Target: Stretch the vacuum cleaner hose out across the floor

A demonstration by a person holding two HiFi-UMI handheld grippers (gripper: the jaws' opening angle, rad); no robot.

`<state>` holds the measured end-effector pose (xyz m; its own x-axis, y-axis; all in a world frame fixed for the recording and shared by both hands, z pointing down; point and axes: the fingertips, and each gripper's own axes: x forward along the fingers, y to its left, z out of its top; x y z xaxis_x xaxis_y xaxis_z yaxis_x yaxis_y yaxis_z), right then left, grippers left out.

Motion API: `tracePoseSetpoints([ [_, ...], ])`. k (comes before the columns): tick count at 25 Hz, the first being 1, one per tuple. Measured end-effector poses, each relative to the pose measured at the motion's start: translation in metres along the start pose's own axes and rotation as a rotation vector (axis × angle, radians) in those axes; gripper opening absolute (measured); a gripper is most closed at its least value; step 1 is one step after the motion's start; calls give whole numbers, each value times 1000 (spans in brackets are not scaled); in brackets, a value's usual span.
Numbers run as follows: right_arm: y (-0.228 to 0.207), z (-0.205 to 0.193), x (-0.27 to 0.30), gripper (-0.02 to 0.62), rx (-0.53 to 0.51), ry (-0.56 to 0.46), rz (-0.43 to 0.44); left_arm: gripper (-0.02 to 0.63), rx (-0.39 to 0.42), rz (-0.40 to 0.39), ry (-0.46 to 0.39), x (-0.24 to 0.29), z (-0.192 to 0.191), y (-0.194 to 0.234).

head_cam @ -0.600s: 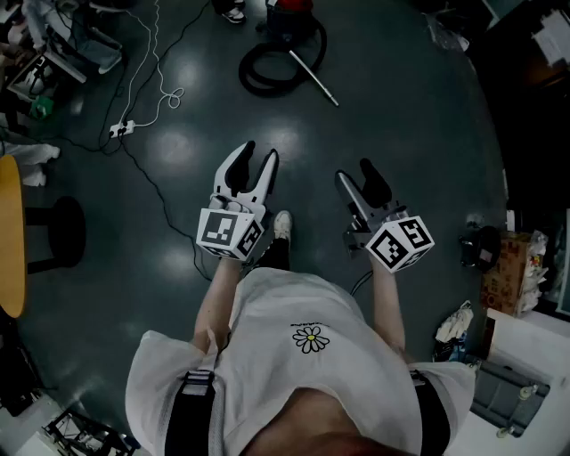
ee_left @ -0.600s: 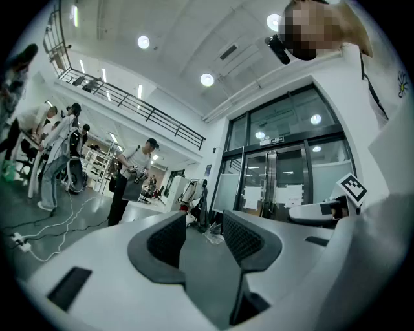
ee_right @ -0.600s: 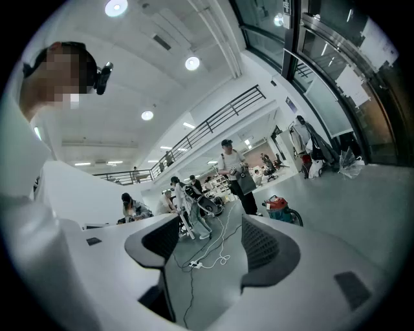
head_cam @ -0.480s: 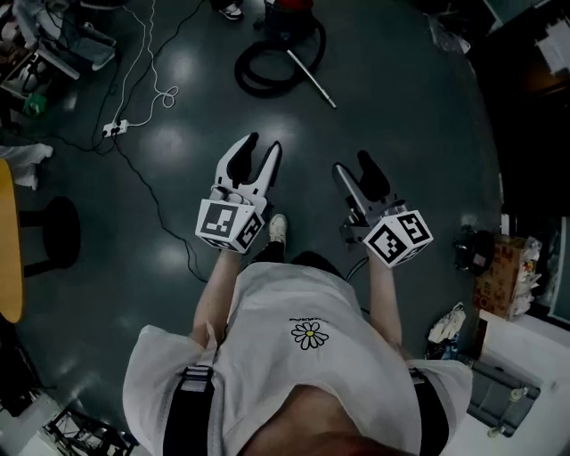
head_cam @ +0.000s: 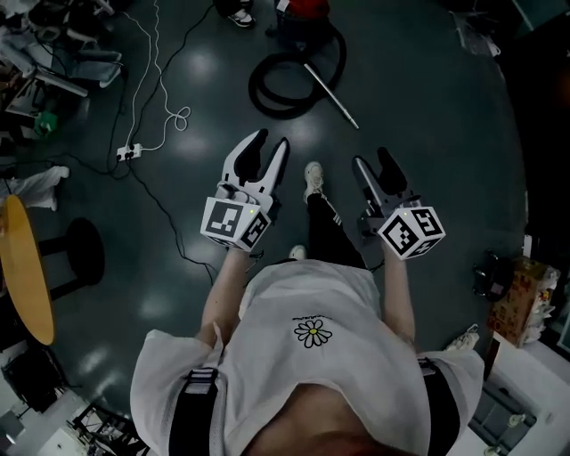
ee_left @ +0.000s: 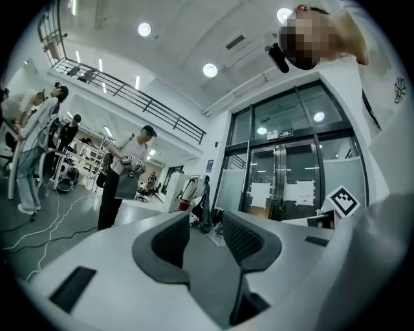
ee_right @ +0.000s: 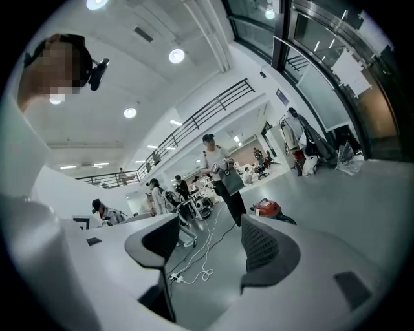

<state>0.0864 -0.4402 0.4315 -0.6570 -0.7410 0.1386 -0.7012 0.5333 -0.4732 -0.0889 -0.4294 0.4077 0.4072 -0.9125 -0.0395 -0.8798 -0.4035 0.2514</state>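
The red vacuum cleaner (head_cam: 303,9) stands at the top of the head view, and its black hose (head_cam: 287,78) lies coiled on the dark floor in front of it. A metal wand (head_cam: 331,93) sticks out of the coil toward the right. My left gripper (head_cam: 271,140) and my right gripper (head_cam: 372,158) are held level in the air, well short of the hose. The left gripper (ee_left: 206,223) has a narrow gap with nothing in it. The right gripper (ee_right: 210,233) stands wide open and empty, with the vacuum cleaner (ee_right: 266,208) far beyond it.
A white cable and power strip (head_cam: 129,151) lie on the floor at the left, and a black cord runs past them. A yellow round table (head_cam: 27,267) and a black stool (head_cam: 80,254) stand at the left, boxes (head_cam: 512,298) at the right. A person (ee_right: 223,184) stands near the vacuum.
The person has stepped forward, one shoe now out ahead between the grippers. The coiled hose and vacuum sit lower and closer in the head view. Both grippers keep their pose.
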Motion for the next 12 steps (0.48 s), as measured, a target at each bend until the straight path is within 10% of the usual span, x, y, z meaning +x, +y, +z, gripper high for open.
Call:
tracePoseSetpoints([
  [12, -108, 106, 281, 310, -123, 156, 129, 161, 105, 90, 51, 242, 47, 168],
])
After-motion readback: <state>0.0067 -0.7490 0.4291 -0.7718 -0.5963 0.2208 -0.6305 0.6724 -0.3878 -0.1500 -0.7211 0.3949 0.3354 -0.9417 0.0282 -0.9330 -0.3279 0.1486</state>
